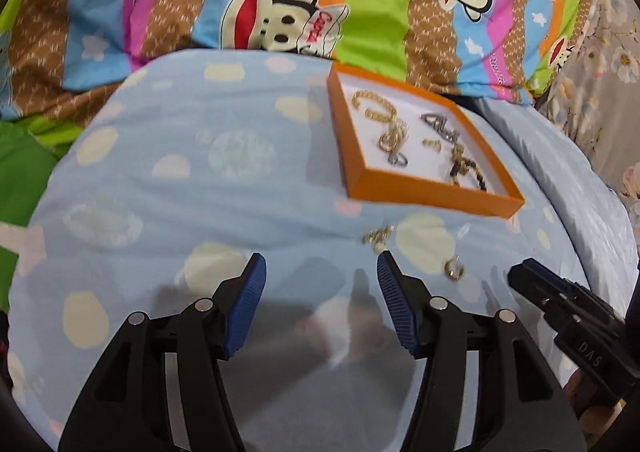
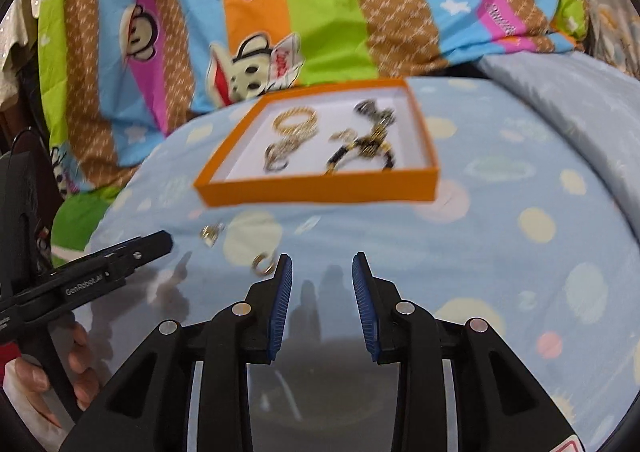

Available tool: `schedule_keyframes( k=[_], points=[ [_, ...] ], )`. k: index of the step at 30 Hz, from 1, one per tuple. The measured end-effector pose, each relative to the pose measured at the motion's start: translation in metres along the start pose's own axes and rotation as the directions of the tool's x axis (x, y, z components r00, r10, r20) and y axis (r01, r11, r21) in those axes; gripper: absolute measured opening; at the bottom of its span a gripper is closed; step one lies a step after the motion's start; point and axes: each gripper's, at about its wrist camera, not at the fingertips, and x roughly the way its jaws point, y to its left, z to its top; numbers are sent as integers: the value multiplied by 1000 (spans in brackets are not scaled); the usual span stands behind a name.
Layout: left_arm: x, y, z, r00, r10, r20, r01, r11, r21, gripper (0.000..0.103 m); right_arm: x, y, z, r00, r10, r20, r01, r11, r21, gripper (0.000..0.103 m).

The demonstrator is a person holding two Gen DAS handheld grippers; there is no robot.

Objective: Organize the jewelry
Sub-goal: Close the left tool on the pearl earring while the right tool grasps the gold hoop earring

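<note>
In the left wrist view, the left tongs (image 1: 322, 258) are seen apart and empty at lower centre. An orange tray (image 1: 436, 188) of collected jewelry is set upper right on the bed (image 1: 180, 180), while a gold earring (image 1: 455, 270) and a gold cluster (image 1: 377, 238) lie loose below it.

In the right wrist view, the right tongs (image 2: 322, 260) are seen parted, empty, beside the earring (image 2: 263, 264), likely for pickup.

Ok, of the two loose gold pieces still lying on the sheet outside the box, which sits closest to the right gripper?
The small gold hoop, just off the right gripper's left fingertip. The other loose piece lies farther off, nearer the orange box.
</note>
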Motion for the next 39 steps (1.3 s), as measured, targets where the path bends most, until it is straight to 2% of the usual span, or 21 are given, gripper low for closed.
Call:
schedule_keyframes(
  k=[5,17,21,22,23,32,39],
  points=[
    [-5,1,-3,999,23,34,-23,1000,3,56,18,16,-2,998,29,-49,-28,1000,5,31],
    [-2,0,-2,1000,3,24,-3,1000,10,56,40,38,8,997,-14,-72,13,1000,-25,32],
    [-1,-2,-2,1000,0,21,0,1000,19,56,41,39,9,997,-30,-74,28,999,-30,27],
    [-1,-2,-2,1000,0,21,-1,1000,20,56,42,39,9,997,-35,-76,33,999,-31,19],
    [-1,-2,-2,1000,0,21,0,1000,22,56,43,39,9,996,-40,-81,37,999,-33,18],
    [1,-9,-3,1000,-21,5,21,998,56,56,35,32,7,997,-43,-58,42,999,-11,17],
    [19,-29,8,1000,-11,-29,15,992,129,55,21,12,3,999,-42,-30,44,998,46,17]
  ],
)
